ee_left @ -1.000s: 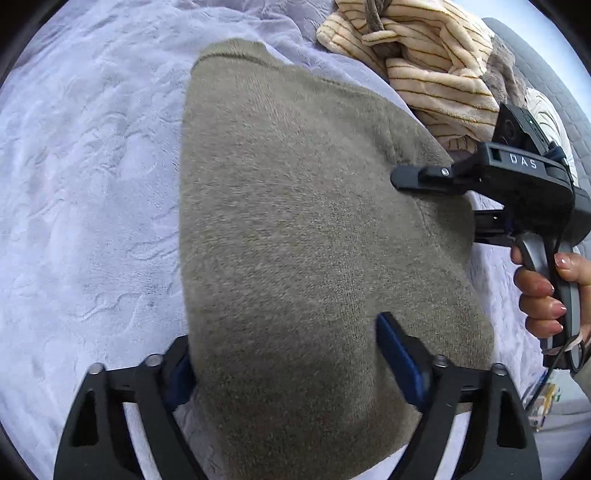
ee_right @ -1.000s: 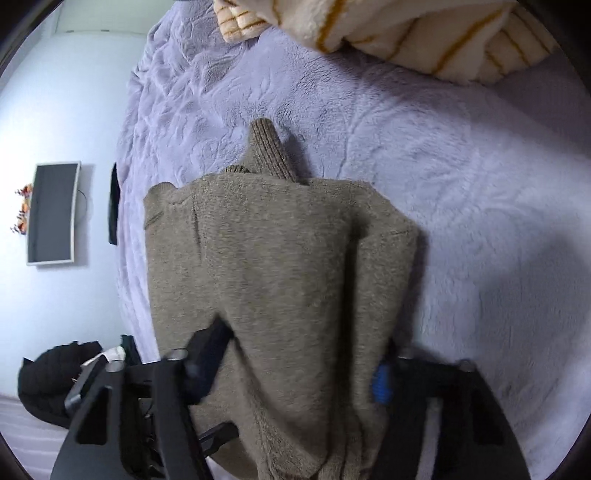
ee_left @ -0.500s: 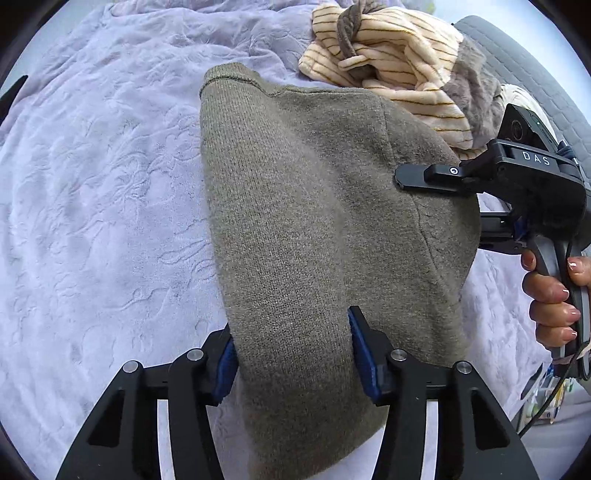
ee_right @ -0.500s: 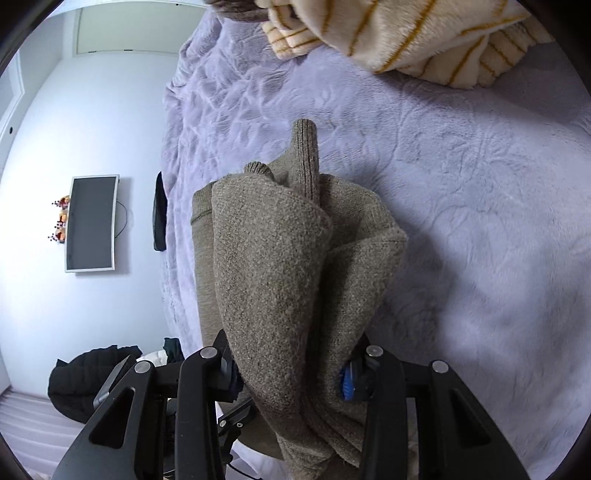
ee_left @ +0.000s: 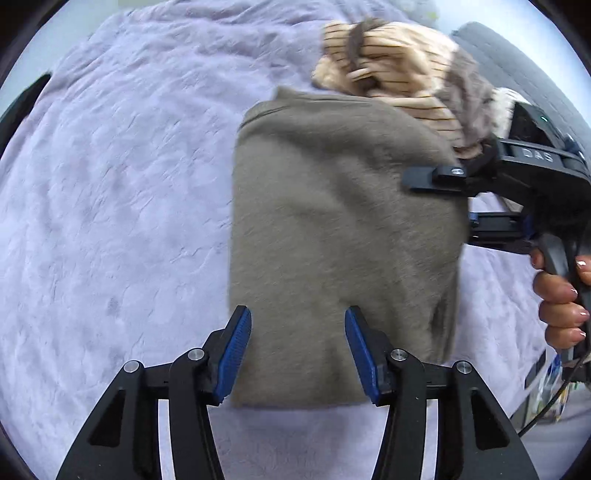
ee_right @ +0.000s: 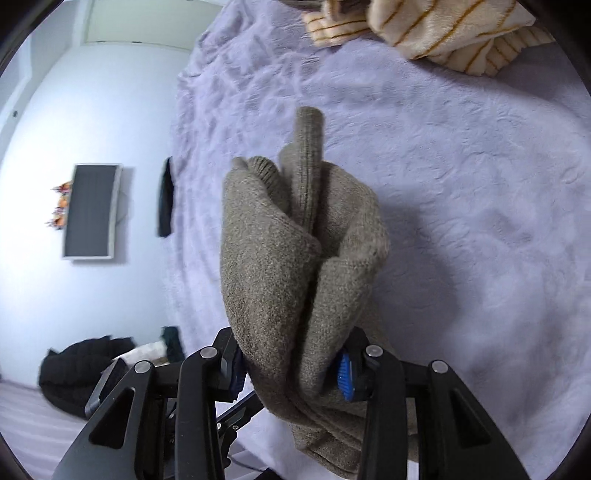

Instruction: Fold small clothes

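An olive-brown knit sweater (ee_left: 340, 236) hangs folded over a lilac blanket (ee_left: 110, 206). My left gripper (ee_left: 298, 350) is open, its blue pads on either side of the sweater's near edge without clamping it. My right gripper (ee_right: 291, 373) is shut on the bunched sweater (ee_right: 295, 258) and holds it lifted above the blanket (ee_right: 461, 184). In the left wrist view the right gripper (ee_left: 436, 177) grips the sweater's right edge, with the hand on its handle.
A heap of cream striped clothes (ee_left: 399, 74) lies at the back of the bed; it also shows in the right wrist view (ee_right: 436, 29). A wall screen (ee_right: 92, 210) and a dark garment on the floor (ee_right: 81, 369) lie beyond the bed's edge.
My left gripper has let go of the sweater and pulled back a little. My right gripper has closed on the sweater and lifted it, so it now hangs bunched and narrower.
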`<state>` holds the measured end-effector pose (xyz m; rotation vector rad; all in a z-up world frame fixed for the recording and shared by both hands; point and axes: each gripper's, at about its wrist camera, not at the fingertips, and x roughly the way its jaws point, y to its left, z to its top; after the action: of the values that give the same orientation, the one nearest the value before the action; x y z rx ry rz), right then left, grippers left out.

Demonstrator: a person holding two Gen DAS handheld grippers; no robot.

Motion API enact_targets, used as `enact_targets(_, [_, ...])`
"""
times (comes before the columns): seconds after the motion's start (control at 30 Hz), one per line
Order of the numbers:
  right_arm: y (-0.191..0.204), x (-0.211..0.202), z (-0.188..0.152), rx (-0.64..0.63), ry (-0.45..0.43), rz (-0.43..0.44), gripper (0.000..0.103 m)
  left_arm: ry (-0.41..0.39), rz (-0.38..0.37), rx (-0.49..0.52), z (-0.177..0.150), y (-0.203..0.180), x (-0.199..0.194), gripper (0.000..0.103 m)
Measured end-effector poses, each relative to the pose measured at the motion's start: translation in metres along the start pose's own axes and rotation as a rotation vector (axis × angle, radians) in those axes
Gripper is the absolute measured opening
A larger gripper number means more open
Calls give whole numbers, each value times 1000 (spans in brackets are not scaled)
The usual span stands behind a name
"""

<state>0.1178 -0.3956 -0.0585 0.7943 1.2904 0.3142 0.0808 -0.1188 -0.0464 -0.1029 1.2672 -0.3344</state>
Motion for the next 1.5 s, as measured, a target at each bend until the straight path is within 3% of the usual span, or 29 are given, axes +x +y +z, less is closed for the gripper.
enact_targets(0.07, [-10,1,5,30,-8,-11,44,-1,-40,-75,-4,18,-3,56])
enact_targets(0.1, [-14,1,7,39,-8,-11,45,-6,-55,-105,-7,28,-5,60])
enact_targets(0.13, [-19,0,9,40,-7,-17,46,-6,-52,-124,-10,36,-6,76])
enact_targets(0.2, [-27,-1,14,37,-6,-42,50,-7,-56,-132,-13,48,-5,80])
enact_targets(0.23, [-32,-2,17,35,-5,-58,59,10,-70,-127,-14,51,-1,80])
enact_targets(0.27, [-38,-2,21,32,-5,-78,75,31,-86,-125,-13,52,6,80])
enact_targets(0.33, [-51,-2,28,33,-9,-115,83,71,-127,-125,-13,57,18,80])
enact_targets(0.57, [-71,10,31,-25,75,-48,82,162,-294,-63,-2,38,63,80])
enact_targets(0.73, [-81,29,28,-15,137,-15,81,181,-290,-38,-2,23,78,79])
enact_targets(0.8, [-82,40,26,9,154,-32,70,171,-293,-50,-2,21,76,67])
enact_targets(0.83, [-81,44,25,26,160,-32,58,168,-294,-53,-2,19,74,63])
enact_targets(0.87, [-81,45,25,50,160,-11,47,162,-297,-56,-2,19,70,56])
enact_targets(0.97, [-72,38,21,75,153,89,42,140,-333,-65,-3,22,55,49])
enact_targets(1.27, [-16,18,3,30,160,196,42,33,-372,-60,-14,25,-12,49])
enact_targets(1.5, [30,25,-30,-26,191,266,42,-11,-310,-104,-53,58,-64,49])
